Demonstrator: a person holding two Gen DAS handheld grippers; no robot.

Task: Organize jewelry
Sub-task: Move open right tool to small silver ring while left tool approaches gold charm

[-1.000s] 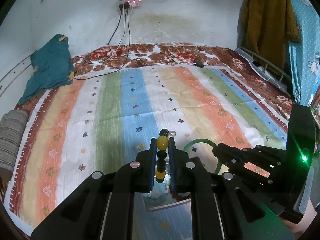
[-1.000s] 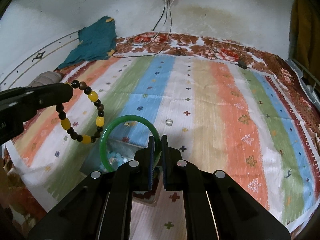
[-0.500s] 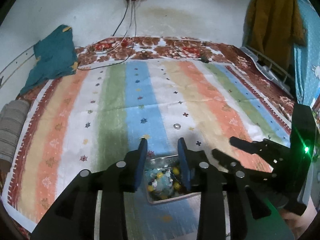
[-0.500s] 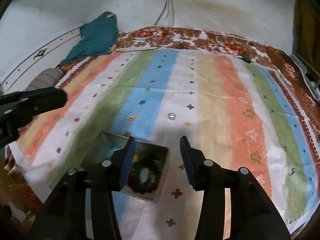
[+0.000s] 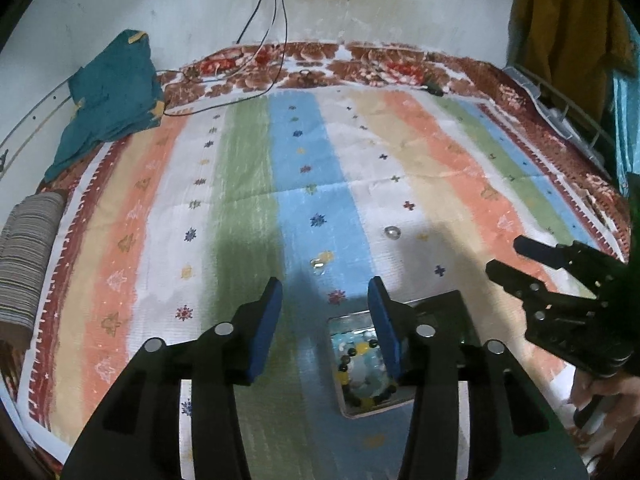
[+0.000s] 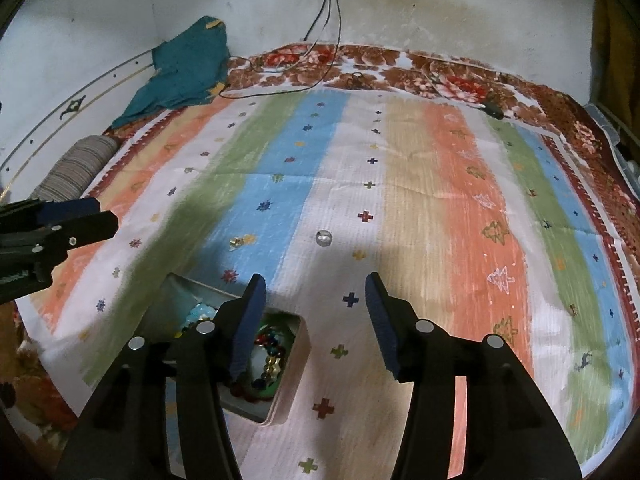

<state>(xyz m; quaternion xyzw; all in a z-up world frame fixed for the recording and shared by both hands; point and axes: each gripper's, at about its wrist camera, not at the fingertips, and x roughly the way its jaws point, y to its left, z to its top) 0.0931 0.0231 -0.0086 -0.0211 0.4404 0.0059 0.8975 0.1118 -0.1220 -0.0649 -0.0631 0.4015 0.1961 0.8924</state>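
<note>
Nearest in the left wrist view, the left gripper (image 5: 325, 300) hangs over the striped cloth (image 5: 248, 184) with its blue-padded jaws spread and widening, nothing between them. Just to the right of that gap, partly behind the right-hand finger, sits the open jewelry box (image 5: 362, 410). Inside the box lies the black and yellow bead bracelet (image 5: 352, 390), curled on pale blue beads.

In the right wrist view the right gripper (image 6: 316, 288) likewise has its jaws apart and opening, with only bare cloth between them. The box (image 6: 298, 344) lies to the left of this gripper, half hidden by its left finger; coloured beads and a green curve, probably a bangle, show inside. From the left view, the right gripper (image 5: 508, 258) appears to the right of the box, held in a hand (image 5: 600, 390) at the frame edge.

Beyond the box, on the cloth, a small gold-coloured piece (image 6: 236, 242) rests on the blue stripe; what it is cannot be told. A little farther and to the right of it lies a small silver ring (image 6: 324, 237) on the white stripe, well apart from the box.

Far behind the box, a teal cloth (image 5: 108, 92) lies crumpled at the far left corner of the bed, and black cables (image 5: 276, 8) hang down the wall.
</note>
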